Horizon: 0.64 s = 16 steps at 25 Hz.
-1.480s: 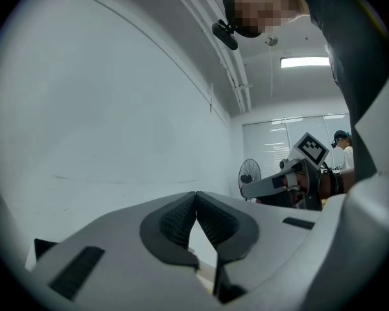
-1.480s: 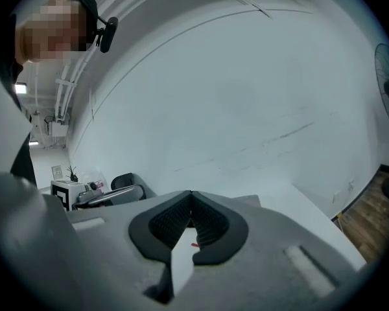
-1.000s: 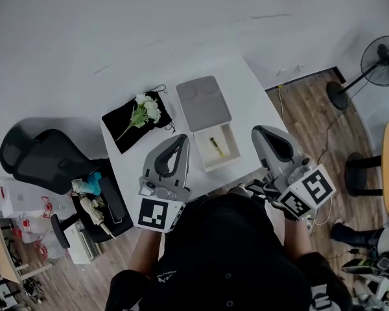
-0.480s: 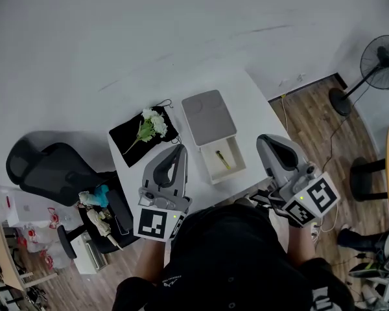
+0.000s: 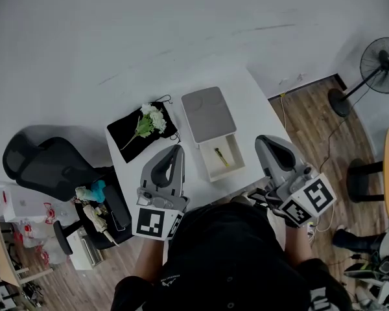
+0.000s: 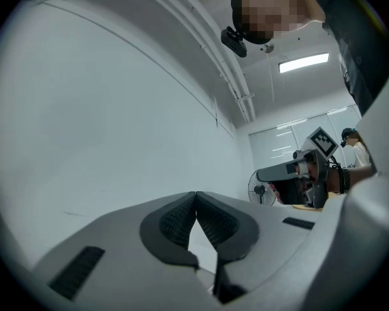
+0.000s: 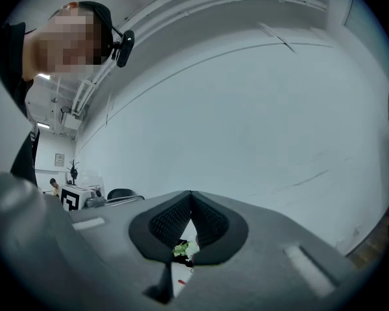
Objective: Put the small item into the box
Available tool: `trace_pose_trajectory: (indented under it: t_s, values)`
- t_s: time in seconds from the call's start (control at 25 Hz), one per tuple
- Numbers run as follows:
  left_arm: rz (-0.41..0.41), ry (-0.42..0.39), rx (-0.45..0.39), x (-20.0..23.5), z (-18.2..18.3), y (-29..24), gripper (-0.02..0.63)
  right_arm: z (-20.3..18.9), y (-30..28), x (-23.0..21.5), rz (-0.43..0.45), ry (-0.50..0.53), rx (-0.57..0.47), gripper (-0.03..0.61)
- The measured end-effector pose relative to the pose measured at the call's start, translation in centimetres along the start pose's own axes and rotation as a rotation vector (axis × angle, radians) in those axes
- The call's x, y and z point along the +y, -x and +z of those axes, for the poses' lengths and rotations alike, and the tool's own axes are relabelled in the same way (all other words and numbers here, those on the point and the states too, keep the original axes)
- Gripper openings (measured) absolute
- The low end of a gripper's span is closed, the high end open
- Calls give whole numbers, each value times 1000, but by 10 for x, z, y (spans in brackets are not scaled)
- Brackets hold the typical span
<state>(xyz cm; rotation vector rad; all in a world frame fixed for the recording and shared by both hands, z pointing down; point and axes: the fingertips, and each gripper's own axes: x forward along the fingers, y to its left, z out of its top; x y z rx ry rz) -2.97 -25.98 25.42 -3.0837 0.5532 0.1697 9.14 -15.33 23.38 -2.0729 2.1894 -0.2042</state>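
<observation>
Both claws hang over the near edge of the white table [image 5: 254, 105], and neither carries anything. The left gripper [image 5: 177, 148] has its jaws pressed together, tips meeting with nothing between them, and it is the same on the right gripper [image 5: 261, 140]: jaws closed on nothing. Between the two lies the box [image 5: 209, 112], grey lid toward the far edge, its white tray [image 5: 231, 162] pulled open toward the near edge. And there is the small item [image 5: 220, 154], a slim gold-coloured piece, lying inside that open tray. Over by the left edge a black cloth [image 5: 131, 137] is spread out with a sprig of white flowers [image 5: 150, 118] on top.
</observation>
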Motion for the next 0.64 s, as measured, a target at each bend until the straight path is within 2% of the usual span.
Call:
trace_pose_trajectory:
  t_s: [0.64]
  values:
    - [-15,9,22,-11,-11,-1,5,-11,7,-9,-33,16,33,5]
